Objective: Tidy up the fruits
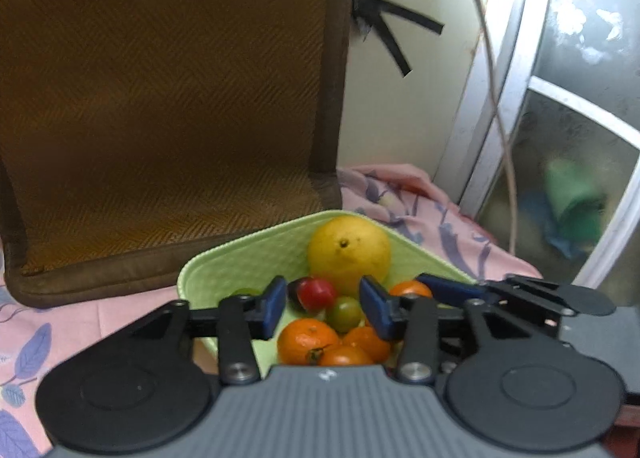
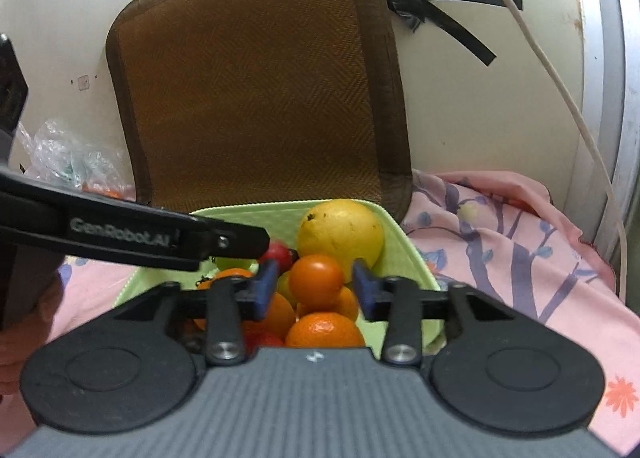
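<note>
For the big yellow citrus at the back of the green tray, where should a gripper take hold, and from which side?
Grip the yellow citrus across its widest middle, coming down from above. It is round and sits against the green tray wall, with smaller fruit packed in front, so only its top looks free. It looks nearly as wide as the open right gripper, so centre carefully.

A brown woven cushion (image 2: 256,90) leans on the cream wall (image 2: 60,18) at centre; frosted window (image 1: 580,118) at right.
</note>
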